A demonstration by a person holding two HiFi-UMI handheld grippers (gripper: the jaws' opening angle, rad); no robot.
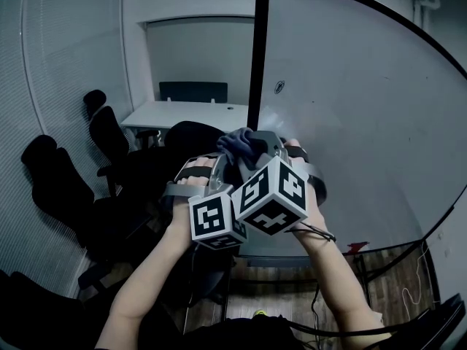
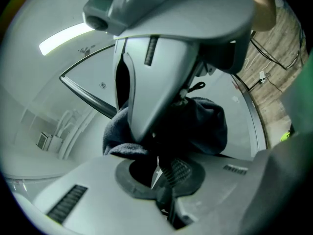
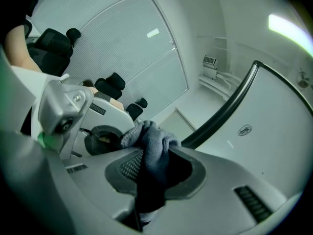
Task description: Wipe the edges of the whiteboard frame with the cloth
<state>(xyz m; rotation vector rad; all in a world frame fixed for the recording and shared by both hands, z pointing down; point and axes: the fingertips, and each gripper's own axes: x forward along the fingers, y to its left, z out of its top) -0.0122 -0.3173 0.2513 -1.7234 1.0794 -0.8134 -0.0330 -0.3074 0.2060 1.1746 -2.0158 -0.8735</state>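
Note:
A dark blue-grey cloth (image 1: 237,143) is bunched between my two grippers, held up in front of the whiteboard's black left frame edge (image 1: 257,64). My right gripper (image 1: 252,152) is shut on the cloth (image 3: 149,151), which runs down between its pads. Coming in from the left, my left gripper (image 1: 219,168) has its tips at the same bundle. In the left gripper view the cloth (image 2: 208,126) lies against the narrow-set jaws, its dark underside dipping between them, with the right gripper's grey body above. The white board surface (image 1: 350,115) is to the right.
Several black office chairs (image 1: 109,133) stand to the left, by a white desk (image 1: 182,113) at the back wall. Window blinds (image 1: 44,64) line the left side. A cable (image 1: 416,283) hangs over the wooden floor under the board.

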